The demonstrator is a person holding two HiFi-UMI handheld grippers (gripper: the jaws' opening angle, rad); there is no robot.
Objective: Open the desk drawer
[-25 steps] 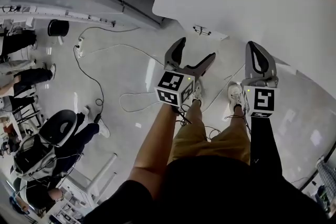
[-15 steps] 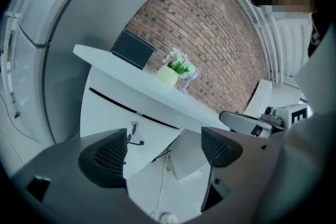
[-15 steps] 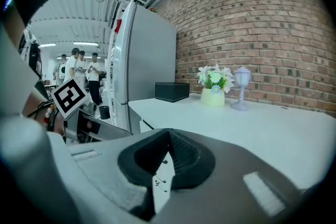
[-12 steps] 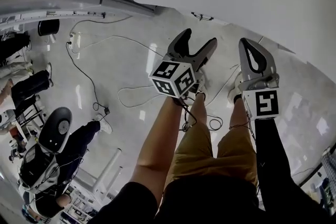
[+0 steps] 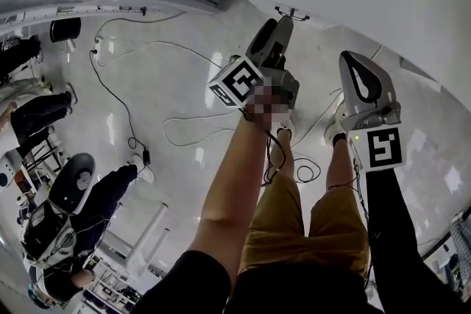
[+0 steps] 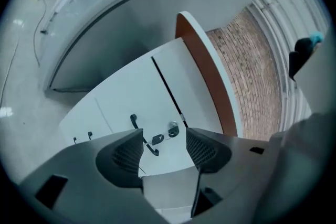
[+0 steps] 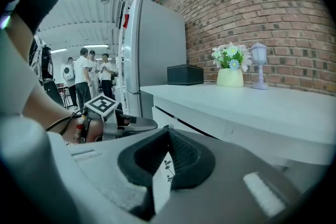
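White desk drawer [image 6: 137,93], flat front, shut flush, sits under white desktop [image 7: 252,102], thin dark seam along one edge, curved black handle [image 6: 134,121] on front, round silver lock [image 6: 172,131] near it, small dark key [image 6: 156,139] between them.

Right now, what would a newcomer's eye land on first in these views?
The grey two-jaw left gripper, its jaws closing with nothing pressed between them, frames a curved black handle and a silver lock with a key on the white desk front. In the right gripper view, a pale green pot of white flowers stands on the desk top against a red-brown brick wall.
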